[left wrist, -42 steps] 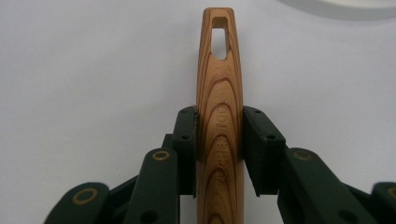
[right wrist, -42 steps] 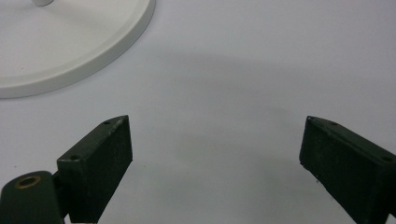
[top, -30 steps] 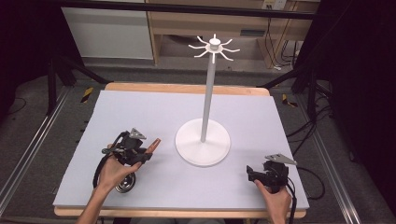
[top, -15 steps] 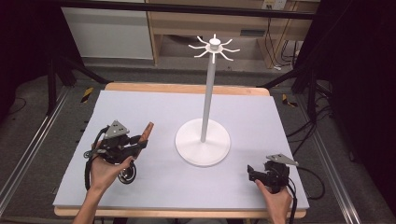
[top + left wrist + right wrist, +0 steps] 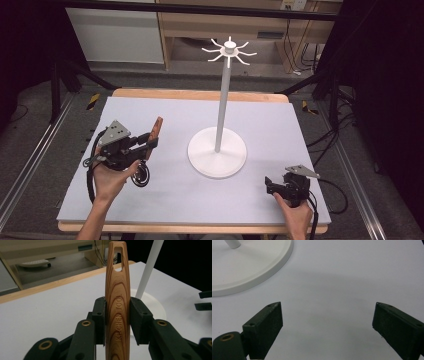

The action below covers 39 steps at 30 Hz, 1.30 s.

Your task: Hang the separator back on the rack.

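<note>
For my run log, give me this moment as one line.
left gripper: shut on wooden handle | right gripper: open, low over table | hook stand: bare

Brown wood-grained handle (image 5: 117, 302), white stand (image 5: 217, 150)

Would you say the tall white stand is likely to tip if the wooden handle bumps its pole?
Possibly near the top: the white stand has a tall thin pole. Its broad round base probably steadies it. The wooden handle, clamped in the left gripper, looks rigid.

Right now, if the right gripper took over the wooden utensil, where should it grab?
Likely the bare upper handle of the wooden utensil, below the hanging slot, coming from the stand side. The left gripper already clamps lower down, leaving the flat tapered top free.
</note>
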### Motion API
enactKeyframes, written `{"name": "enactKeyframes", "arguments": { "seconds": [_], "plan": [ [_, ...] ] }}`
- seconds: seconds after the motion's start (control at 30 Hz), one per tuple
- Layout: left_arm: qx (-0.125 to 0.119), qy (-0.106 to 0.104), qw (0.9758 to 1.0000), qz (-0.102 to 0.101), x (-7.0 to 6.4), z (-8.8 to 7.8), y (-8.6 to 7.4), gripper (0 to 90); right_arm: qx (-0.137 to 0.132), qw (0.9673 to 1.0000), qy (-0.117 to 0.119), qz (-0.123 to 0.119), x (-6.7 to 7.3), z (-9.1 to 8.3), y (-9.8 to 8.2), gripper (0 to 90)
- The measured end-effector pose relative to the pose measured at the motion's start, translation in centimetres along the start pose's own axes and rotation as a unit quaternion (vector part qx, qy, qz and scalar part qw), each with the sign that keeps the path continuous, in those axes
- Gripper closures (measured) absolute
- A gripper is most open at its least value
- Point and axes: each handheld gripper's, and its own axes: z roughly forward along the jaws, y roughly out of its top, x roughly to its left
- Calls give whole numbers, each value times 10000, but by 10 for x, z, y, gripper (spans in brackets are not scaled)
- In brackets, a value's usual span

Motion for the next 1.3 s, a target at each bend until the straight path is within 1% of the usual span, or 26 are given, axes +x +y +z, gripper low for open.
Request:
{"name": "enactKeyframes", "arguments": {
  "seconds": [0.13,0.23,0.27,0.3,0.37,0.4,0.43,0.47,0.53,0.77,0.83,0.87,1.0,1.03,1.1,1.17,1.23,1.27,1.3],
  "plan": [
    [-136,-19,9999,58,-5,-2,9,672,-21,10000,13,-23,0,-1,0,98],
    [-290,-75,9995,19,-8,-2,16,672,-22,10000,7,-34,0,-1,0,98],
    [-372,-85,9993,27,-11,-3,22,672,-51,10000,23,-1,0,-2,0,98],
    [-372,-85,9993,27,-11,-3,22,672,-51,10000,23,-1,0,-2,0,98],
    [-451,-77,9989,64,-13,-4,32,672,-47,10000,36,-10,0,-1,0,98],
    [-451,-77,9989,64,-13,-4,32,672,-47,10000,36,-10,0,-1,0,98],
    [-502,-92,9987,91,-16,-4,38,672,-57,10000,28,-65,0,0,0,98],
    [-502,-92,9987,91,-16,-4,38,672,-57,10000,28,-65,0,0,0,98],
    [-547,-109,9984,118,-18,-5,44,672,-63,9999,43,-79,0,0,1,98],
    [-767,-190,9968,84,-21,-6,63,672,-49,10000,25,-82,0,2,1,98],
    [-773,-207,9967,98,-23,-6,66,672,-38,10000,28,-64,1,2,2,98],
    [-779,-203,9966,156,-26,-5,69,672,-37,10000,26,-69,1,2,2,99],
    [-803,-227,9963,215,-29,-4,74,672,-54,9999,16,-85,1,2,2,98],
    [-845,-256,9958,245,-31,-3,78,672,-43,10000,19,-76,1,2,2,98],
    [-862,-261,9956,268,-32,-3,81,672,-27,10000,21,-58,1,2,2,98],
    [-909,-273,9950,305,-35,-1,90,672,-32,10000,9,-59,1,2,2,98],
    [-938,-276,9947,309,-37,0,93,672,-31,10000,7,-60,1,2,2,98],
    [-948,-294,9944,357,-39,1,98,672,-23,10000,22,-65,1,2,2,98],
    [-948,-294,9944,357,-39,1,98,672,-23,10000,22,-65,1,2,2,98]
  ]
}}
